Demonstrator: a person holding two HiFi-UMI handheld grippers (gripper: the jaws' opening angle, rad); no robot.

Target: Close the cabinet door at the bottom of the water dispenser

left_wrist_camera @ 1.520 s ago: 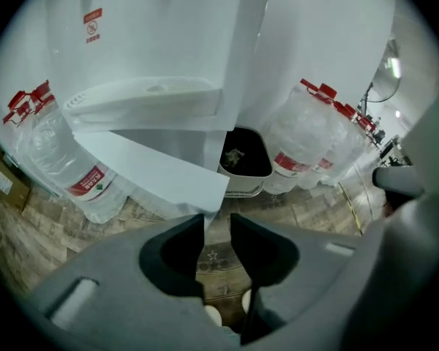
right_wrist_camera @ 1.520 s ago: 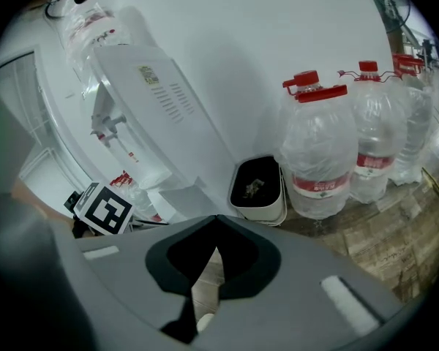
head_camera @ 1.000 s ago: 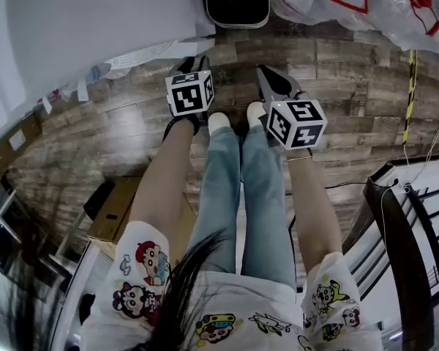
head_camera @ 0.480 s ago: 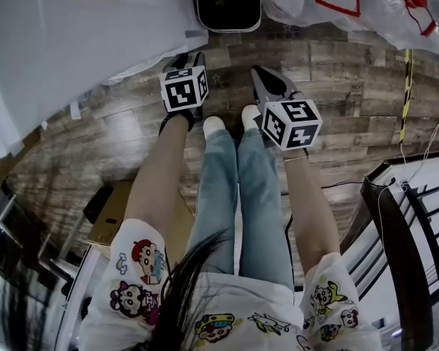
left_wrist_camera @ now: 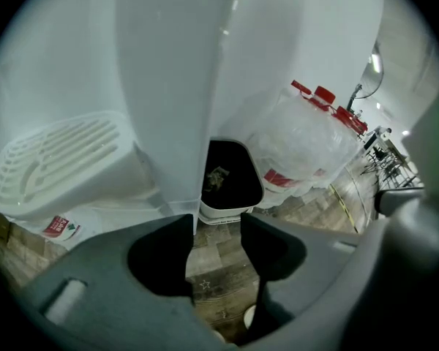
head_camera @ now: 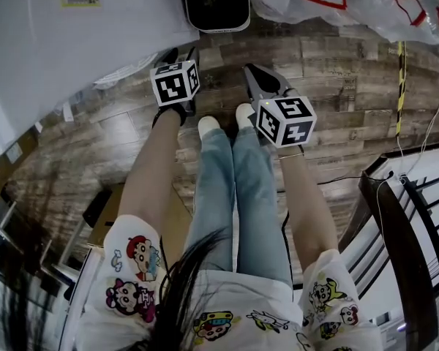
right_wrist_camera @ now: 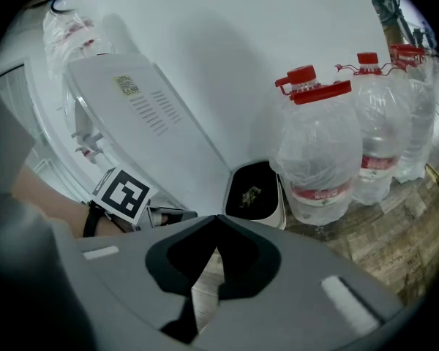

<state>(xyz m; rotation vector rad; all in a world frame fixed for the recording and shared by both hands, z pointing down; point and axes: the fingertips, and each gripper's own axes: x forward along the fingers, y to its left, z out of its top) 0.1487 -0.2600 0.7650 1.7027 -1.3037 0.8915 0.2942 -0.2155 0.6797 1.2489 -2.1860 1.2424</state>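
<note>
Standing here watching: the white cabinet door (head_camera: 95,35) hangs open, its lower corner just left of the bin (head_camera: 214,2). The left gripper (left_wrist_camera: 216,225) sits in front of the bin, right by that door edge. Its jaws have just been opening and now stand wide apart, gripping nothing, with only wood floor (head_camera: 336,72) between them. The right gripper (right_wrist_camera: 215,225) is in front of the bin too, a bit right, its 2 jaws pressed together and empty. Bagged water bottles (right_wrist_camera: 322,145) stand right of the bin
</note>
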